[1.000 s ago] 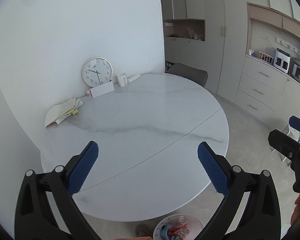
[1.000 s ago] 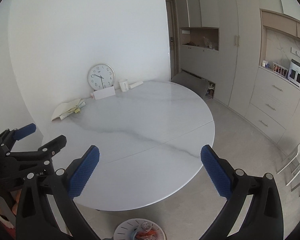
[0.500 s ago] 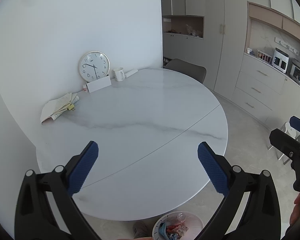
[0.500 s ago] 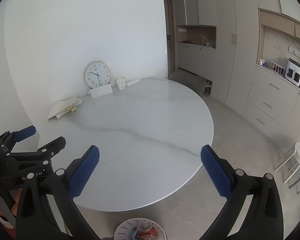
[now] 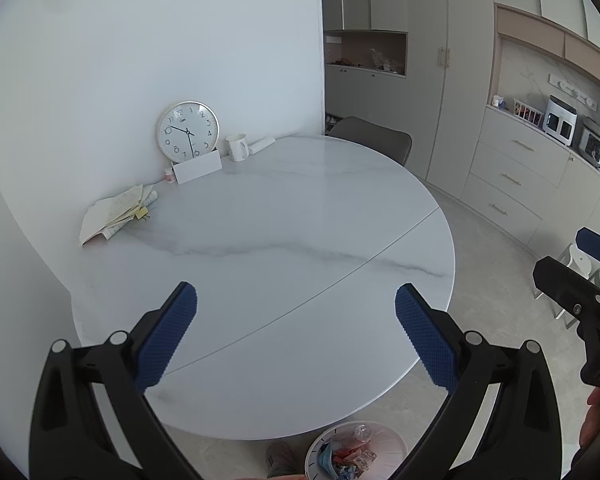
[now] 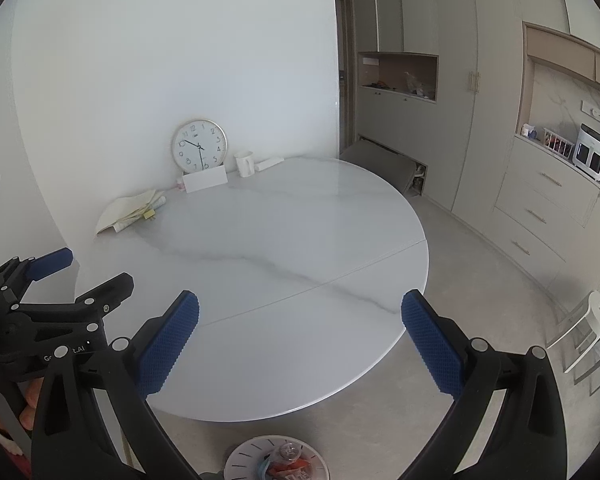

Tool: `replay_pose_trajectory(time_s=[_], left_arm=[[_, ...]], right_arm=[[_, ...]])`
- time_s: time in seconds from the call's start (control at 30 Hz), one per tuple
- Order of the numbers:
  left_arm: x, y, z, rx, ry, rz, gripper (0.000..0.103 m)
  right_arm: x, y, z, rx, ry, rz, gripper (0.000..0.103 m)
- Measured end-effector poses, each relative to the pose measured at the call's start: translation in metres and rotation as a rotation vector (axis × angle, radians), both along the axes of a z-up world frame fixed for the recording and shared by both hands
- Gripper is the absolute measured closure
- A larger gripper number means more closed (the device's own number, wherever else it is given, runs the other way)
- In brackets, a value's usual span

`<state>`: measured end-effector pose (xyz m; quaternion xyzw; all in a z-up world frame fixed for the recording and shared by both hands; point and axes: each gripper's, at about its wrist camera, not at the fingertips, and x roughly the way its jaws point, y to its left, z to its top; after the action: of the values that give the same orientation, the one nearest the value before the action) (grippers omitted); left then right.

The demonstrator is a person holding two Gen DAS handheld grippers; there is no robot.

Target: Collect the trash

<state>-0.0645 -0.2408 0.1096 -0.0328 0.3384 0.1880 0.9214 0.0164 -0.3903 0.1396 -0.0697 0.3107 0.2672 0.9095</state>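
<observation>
Both grippers, left (image 5: 296,336) and right (image 6: 300,340), hovering spread, empty. Eyeing crumpled pale paper pile (image 5: 118,214) at table's (image 5: 300,220) far-left edge: probably light, soft; pinching a raised fold.

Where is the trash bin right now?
The bin sits on the floor just below the table's near edge, at the bottom of both views, with wrappers inside.

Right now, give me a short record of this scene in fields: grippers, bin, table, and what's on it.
left gripper: open, holding nothing
right gripper: open, holding nothing
trash bin: on floor by table's near edge, wrappers inside
table: round, white marble
papers: crumpled pile at wall side
clock: leaning on wall
mug: right of clock
</observation>
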Motion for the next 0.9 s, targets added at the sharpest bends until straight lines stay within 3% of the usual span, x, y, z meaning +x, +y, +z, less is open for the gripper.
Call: replay_pose_trajectory(time_s=[0.9], left_arm=[[-0.0036,0.0033,0.0020,-0.008,-0.001,0.006,0.008]], right_arm=[[-0.0001,0.0031,0.0030,-0.011,0.005,0.006,0.002]])
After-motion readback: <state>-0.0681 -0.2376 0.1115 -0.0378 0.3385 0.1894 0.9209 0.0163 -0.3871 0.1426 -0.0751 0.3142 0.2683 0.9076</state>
